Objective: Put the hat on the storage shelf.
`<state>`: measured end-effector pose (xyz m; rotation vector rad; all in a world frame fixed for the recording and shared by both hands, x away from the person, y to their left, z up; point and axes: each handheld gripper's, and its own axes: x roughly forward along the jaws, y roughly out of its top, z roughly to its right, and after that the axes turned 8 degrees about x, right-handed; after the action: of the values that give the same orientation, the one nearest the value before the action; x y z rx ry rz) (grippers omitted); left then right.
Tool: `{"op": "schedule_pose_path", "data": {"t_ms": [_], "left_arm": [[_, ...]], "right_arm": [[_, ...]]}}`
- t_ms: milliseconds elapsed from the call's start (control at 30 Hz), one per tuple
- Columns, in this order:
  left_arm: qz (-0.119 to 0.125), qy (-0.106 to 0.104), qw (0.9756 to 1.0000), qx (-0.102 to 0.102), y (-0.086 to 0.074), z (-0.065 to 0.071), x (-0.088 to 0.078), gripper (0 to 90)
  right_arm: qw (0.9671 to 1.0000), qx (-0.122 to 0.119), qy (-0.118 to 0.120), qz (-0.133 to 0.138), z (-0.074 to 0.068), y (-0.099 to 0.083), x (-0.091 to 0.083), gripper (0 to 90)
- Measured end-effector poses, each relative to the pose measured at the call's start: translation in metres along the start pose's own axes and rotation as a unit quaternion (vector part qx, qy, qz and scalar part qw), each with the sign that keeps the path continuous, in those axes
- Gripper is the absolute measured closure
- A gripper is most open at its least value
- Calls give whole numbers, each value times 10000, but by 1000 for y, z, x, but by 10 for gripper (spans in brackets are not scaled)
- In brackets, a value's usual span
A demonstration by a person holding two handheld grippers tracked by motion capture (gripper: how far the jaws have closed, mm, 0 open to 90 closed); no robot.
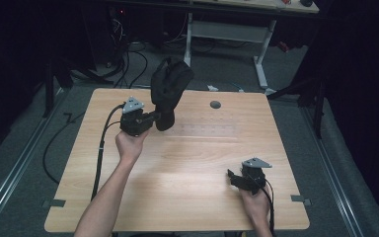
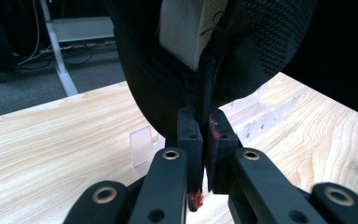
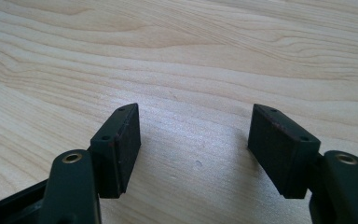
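A black mesh item with a pale lining [image 1: 170, 86], shaped like a shoe, hangs upright over the far left part of the wooden table [image 1: 187, 163]. My left gripper [image 1: 160, 117] is shut on its lower edge, above the table. In the left gripper view the two jaws [image 2: 204, 123] pinch a fold of the black fabric [image 2: 168, 70], and red marks show on the pads. My right gripper [image 1: 233, 177] rests low over the near right of the table, open. In the right gripper view its pads [image 3: 196, 135] stand wide apart over bare wood with nothing between them.
A clear plastic rack [image 2: 256, 116] lies on the table just beyond the held item, faint in the high view [image 1: 202, 129]. A round grey grommet [image 1: 215, 104] sits near the far edge. Cables [image 1: 128, 64] and a white desk frame [image 1: 261, 59] stand on the floor behind.
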<state>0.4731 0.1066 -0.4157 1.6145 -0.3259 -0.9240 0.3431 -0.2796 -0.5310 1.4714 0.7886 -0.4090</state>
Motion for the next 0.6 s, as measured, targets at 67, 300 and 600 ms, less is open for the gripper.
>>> {"op": "schedule_pose_path", "data": {"t_ms": [67,300,600], "left_arm": [[-25,-8,10000,-27,-1,-1,1,865],[-98,-33,9999,-70,-5,-1,6,865],[-265,-41,9996,-118,-11,-1,11,863]], "right_arm": [[10000,2,0,5,0,0,0,344],[10000,5,5,1,0,0,0,343],[10000,-1,6,1,0,0,0,343]]}}
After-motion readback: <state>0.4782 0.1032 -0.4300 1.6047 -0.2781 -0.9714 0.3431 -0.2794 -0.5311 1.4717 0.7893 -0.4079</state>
